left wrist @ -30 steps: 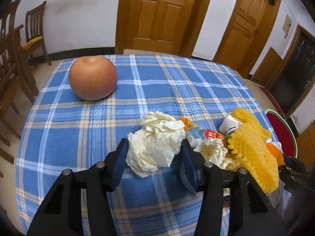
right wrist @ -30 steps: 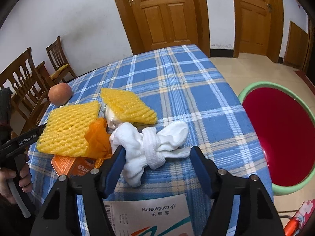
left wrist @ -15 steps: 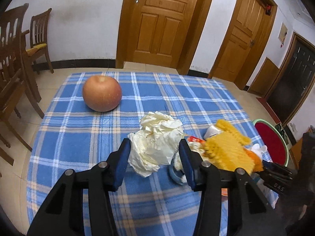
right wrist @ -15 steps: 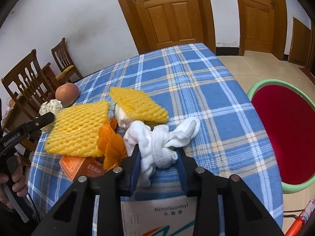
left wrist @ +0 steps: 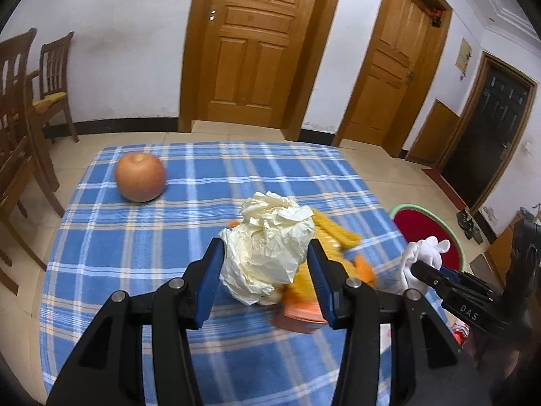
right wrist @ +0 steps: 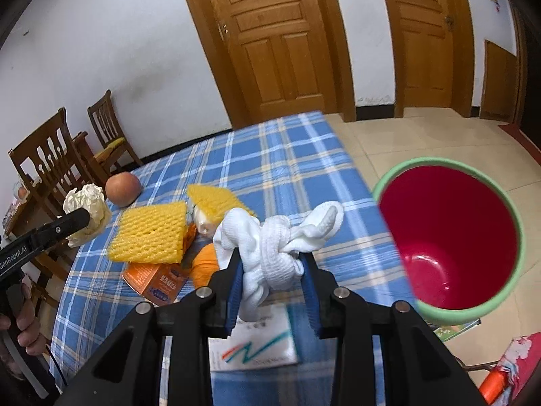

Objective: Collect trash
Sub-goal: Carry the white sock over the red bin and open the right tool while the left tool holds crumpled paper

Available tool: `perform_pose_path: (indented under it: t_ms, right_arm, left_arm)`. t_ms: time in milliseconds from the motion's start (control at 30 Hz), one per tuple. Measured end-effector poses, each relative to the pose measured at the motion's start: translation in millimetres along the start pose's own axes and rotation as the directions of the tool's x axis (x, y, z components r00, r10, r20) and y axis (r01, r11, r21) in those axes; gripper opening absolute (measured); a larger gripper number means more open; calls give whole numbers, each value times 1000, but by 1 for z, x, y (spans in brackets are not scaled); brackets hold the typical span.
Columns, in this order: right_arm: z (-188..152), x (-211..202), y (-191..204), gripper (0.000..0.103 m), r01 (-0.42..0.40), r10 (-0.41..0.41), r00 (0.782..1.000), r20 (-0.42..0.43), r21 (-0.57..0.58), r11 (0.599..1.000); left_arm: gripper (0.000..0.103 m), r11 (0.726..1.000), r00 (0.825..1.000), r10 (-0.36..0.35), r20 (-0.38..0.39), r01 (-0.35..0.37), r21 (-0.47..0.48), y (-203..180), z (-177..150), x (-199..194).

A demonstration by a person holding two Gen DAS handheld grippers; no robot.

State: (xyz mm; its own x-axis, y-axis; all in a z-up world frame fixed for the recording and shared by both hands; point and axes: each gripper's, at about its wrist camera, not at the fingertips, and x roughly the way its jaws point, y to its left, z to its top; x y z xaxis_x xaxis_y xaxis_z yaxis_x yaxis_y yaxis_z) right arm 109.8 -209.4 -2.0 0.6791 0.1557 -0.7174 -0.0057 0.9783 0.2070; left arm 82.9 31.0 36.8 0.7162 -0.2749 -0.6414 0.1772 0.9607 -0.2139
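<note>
I have both grippers loaded so one trip to the bin point(right wrist: 449, 237) clears two pieces. My left gripper point(left wrist: 265, 277) clamps the crumpled paper ball point(left wrist: 270, 240), its blue pads point(left wrist: 211, 280) pressing either side, and holds it off the checked tablecloth point(left wrist: 135, 253). My right gripper point(right wrist: 272, 282), whose jaws have just been closing, now pinches the knotted white cloth point(right wrist: 274, 240) at its knot, ends dangling. Both tools point downward at a slant, the right one angled toward the bin on the floor beside the table. The yellow foam nets point(right wrist: 152, 233), orange box point(right wrist: 155, 280) and leaflet point(right wrist: 253, 348) wait on the cloth; the apple point(left wrist: 140, 176), I judge, is no trash.
</note>
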Motion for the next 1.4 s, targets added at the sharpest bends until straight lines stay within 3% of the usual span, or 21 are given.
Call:
perform_pose_path:
  t_ms: [600,1033,1400]
  right_arm:
    - [4,-55,-72,35,103,-113,989,94,97,990]
    - [-6,-59,-138,35,195,-214,974,75,212,958]
    - [-18,-46,-185,37,245,-262,965,18,293,924]
  left_arm:
    - [50,982,985,-153,-76,160,104,-117,6,36]
    - [50,954,970,-185,-155,215,210,-199,4,92]
    - [51,930,953,-175,-249,243,276,-244,-13,142]
